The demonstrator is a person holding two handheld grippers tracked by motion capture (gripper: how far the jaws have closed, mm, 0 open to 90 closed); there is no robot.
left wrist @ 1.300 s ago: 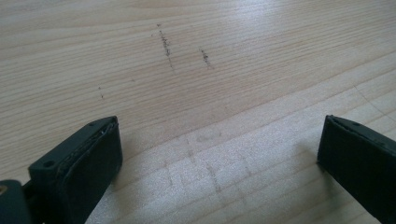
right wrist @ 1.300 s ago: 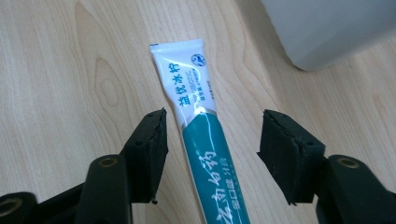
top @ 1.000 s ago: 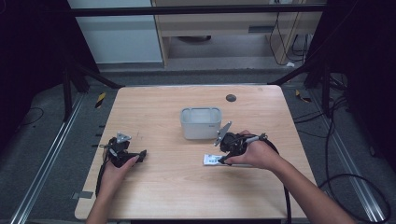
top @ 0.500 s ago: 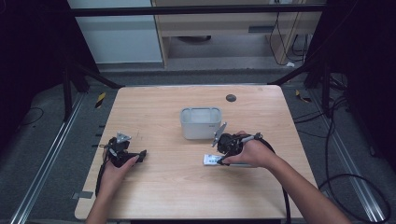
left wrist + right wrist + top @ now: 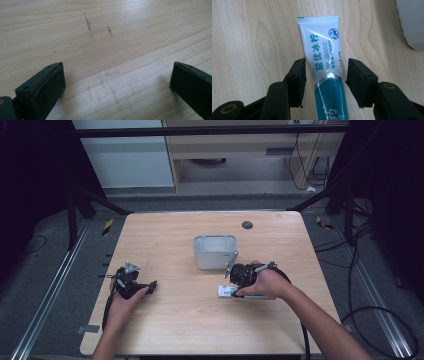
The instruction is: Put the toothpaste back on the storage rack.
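One tube [image 5: 325, 75] is framed by the right gripper [image 5: 325, 77] on a wooden table [image 5: 175, 320].

The smooth, flat, white and teal tube is laid between the two black jaws, which are set narrow and just beside its sides. One grey box [image 5: 215, 251] is seen just beyond. The left gripper [image 5: 117, 82] is held wide over bare, scuffed wood at the left.

Even overhead light on the wooden table [image 5: 190, 330] — its surroundings fall dark. Soft glare whitens the far edge in the left gripper view; jaws cast faint shadows.
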